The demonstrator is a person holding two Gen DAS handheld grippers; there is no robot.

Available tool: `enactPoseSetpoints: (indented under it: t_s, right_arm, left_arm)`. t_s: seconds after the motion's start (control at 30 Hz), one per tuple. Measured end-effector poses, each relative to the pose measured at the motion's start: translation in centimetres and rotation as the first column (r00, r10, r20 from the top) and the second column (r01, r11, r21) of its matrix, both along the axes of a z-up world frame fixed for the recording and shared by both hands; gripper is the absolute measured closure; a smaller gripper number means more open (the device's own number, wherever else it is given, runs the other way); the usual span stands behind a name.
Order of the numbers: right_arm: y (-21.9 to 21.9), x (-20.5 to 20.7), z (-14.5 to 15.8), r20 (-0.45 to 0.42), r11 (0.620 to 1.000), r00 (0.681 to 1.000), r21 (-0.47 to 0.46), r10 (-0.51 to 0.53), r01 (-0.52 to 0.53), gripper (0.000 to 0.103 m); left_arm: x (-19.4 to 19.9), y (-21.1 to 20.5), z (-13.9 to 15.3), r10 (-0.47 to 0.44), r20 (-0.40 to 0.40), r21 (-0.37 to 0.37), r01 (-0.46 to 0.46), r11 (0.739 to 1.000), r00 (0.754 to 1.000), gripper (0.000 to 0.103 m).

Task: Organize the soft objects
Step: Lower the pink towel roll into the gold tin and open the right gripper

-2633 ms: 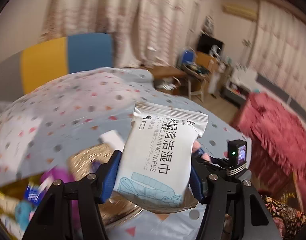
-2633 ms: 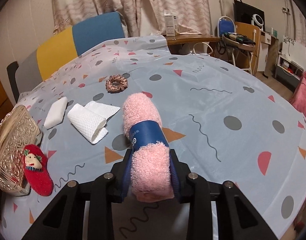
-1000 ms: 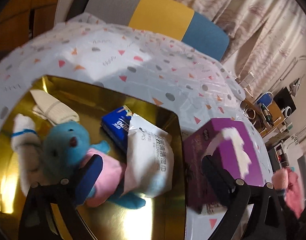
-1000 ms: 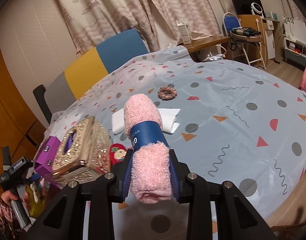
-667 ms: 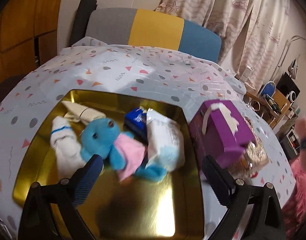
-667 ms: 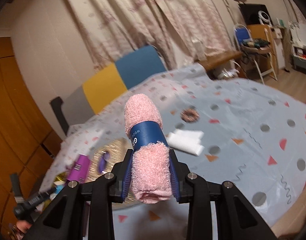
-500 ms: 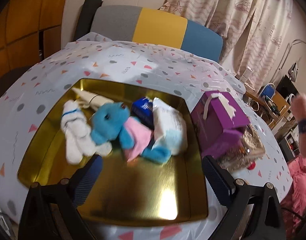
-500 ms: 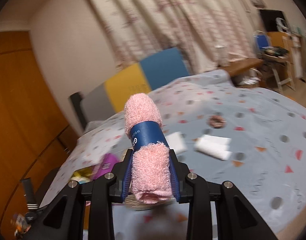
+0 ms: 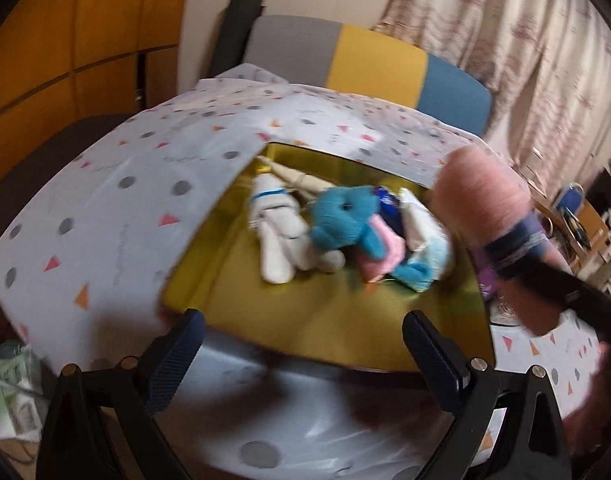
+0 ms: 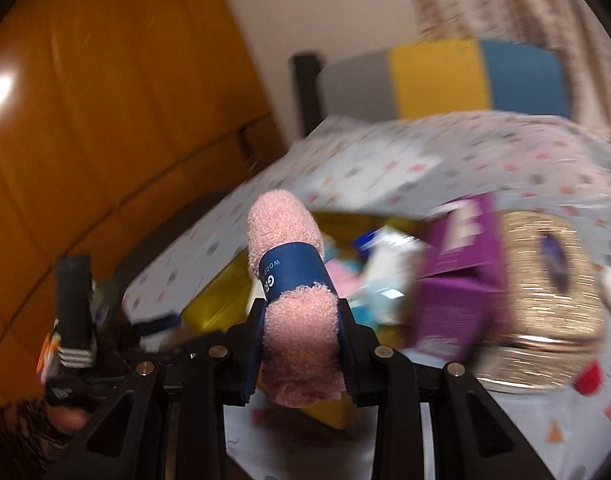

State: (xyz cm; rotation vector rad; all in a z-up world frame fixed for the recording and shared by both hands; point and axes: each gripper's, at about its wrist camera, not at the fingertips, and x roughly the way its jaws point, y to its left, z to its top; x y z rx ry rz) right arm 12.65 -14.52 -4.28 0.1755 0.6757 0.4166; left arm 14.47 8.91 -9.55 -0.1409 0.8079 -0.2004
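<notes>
Pink terry towel, rolled and bound with a dark blue paper band (image 10: 295, 304), is clamped between the pads of the right gripper (image 10: 301, 340), with its free end projecting forward past the fingertips. In the left wrist view the same roll appears at the right edge, above the right rim of the shallow gold metal tray (image 9: 325, 320). The left gripper (image 9: 305, 350) stands with its jaws wide apart and nothing between them, at the near edge of the tray.

Step in hand, as judged: transport of the towel to the tray. The tray already holds a blue plush toy (image 9: 343, 220), a white plush toy (image 9: 279, 236) and a white wipes packet (image 9: 419, 222), all crowded toward the far side.

Next move calls for: lowering the roll over the bare near part of the tray floor, clear of the purple tissue box (image 10: 457, 276) beside the tray, then opening the jaws.
</notes>
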Motion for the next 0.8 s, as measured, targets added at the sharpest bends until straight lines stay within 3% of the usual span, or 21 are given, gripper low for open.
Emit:
enactPoseSetpoints:
  t_s: [0.13,0.33,0.63,0.73,0.8]
  right_arm:
    - [4.4,3.8,-2.7,-0.108,0.993,0.989,-0.036,0.104,-0.108,0.070]
    - [8.9,7.1,-6.5,-0.238,0.985,0.958,-0.022,0.161,-0.171,0.070]
    - [13.3,10.5,-9.9,-0.324,0.977,0.926,-0.023,0.192,-0.211,0.069]
    - [13.5,11.1,-10.5,-0.354,0.981,0.916,0.020,0.190,-0.195,0.066]
    - [13.1,11.2,-10.4,-0.351,0.982,0.918,0.073,0.186,-0.172,0.058]
  left_arm:
    - [-0.5,2.2,-0.4,0.065,-0.004,0.014,-0.065,0.998,0.998,0.003]
    - [-1.2,5.1,-0.6,0.144,0.001,-0.012,-0.144,0.990,0.990,0.003]
    - [-1.3,7.3,-1.4,0.206,-0.042,-0.041,-0.208,0.977,0.978,0.003]
    - [-1.4,7.4,-1.6,0.213,-0.047,-0.043,-0.215,0.976,0.976,0.003]
    - [-1.5,7.3,-1.6,0.212,-0.050,-0.046,-0.215,0.976,0.976,0.003]
